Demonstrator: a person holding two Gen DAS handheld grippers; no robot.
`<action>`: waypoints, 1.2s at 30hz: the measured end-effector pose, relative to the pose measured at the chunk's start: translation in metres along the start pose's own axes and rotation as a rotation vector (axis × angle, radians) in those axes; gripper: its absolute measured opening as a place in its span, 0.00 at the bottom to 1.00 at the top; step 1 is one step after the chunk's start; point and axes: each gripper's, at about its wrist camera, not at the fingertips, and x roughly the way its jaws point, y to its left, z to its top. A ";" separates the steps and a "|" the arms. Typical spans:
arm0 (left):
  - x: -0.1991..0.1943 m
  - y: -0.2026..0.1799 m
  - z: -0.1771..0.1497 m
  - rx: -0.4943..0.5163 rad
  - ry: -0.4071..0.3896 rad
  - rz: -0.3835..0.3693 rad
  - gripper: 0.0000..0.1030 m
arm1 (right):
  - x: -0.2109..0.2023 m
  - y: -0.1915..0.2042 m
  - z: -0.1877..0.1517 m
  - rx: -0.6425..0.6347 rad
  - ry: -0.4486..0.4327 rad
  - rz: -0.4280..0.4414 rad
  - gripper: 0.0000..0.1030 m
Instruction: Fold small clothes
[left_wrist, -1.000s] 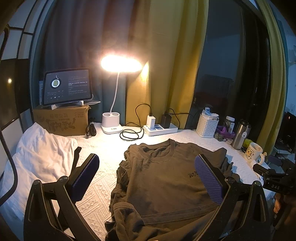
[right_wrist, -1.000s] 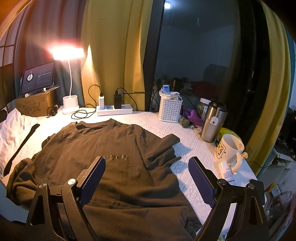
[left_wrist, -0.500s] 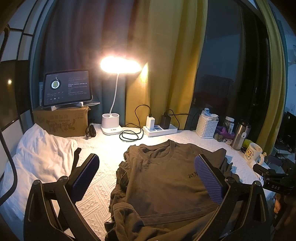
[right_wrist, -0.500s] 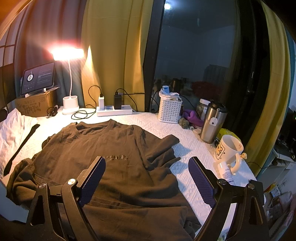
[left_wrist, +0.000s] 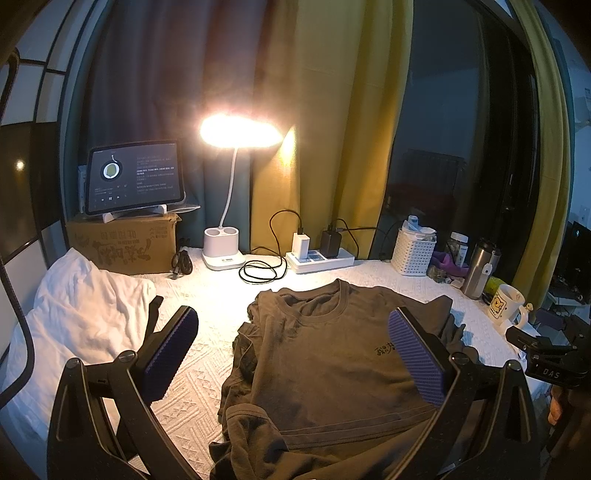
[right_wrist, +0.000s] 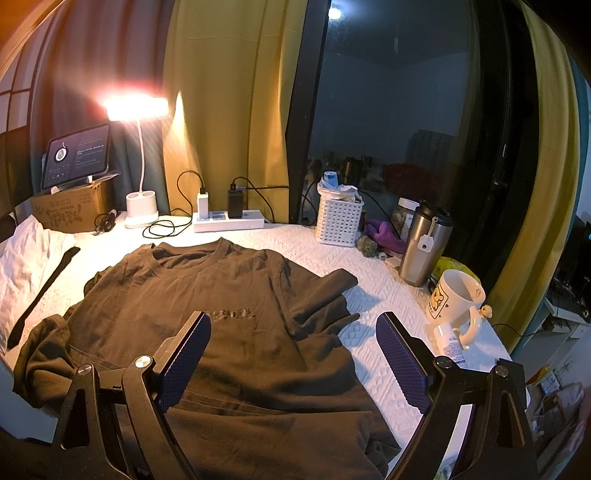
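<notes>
Little has moved: both grippers (left_wrist: 291, 354) (right_wrist: 293, 356) hover spread and empty; the brown T-shirt (right_wrist: 229, 314) lies mid-tabletop, apparently unfolded.

We have two wrist fisheyes, both low over the near edge of the counter (left_wrist: 207, 373), looking forward and slightly down toward the curtains and window. The left view sits further left, so the white cloth (left_wrist: 74, 317) and tablet (left_wrist: 135, 176) are near and large. The right view sits further right, close to the mug (right_wrist: 456, 299) and steel tumbler (right_wrist: 424, 245). Both share the dark t-shirt (left_wrist: 332, 365) (right_wrist: 207, 306), lamp (left_wrist: 238, 131) (right_wrist: 135, 107), power strip (left_wrist: 319, 258) (right_wrist: 229, 219) and white basket (left_wrist: 413, 251) (right_wrist: 339, 221). Each frame has its own jaws at the bottom edge.
</notes>
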 end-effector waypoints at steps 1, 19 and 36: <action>0.000 0.000 0.000 0.000 0.000 0.000 0.99 | 0.000 0.000 0.000 0.000 0.000 0.000 0.89; 0.003 0.000 0.004 0.006 0.004 0.002 0.99 | 0.003 -0.002 -0.001 0.004 0.005 0.003 0.89; 0.063 -0.023 0.002 0.036 0.095 -0.004 0.99 | 0.069 -0.040 0.001 0.030 0.101 -0.037 0.89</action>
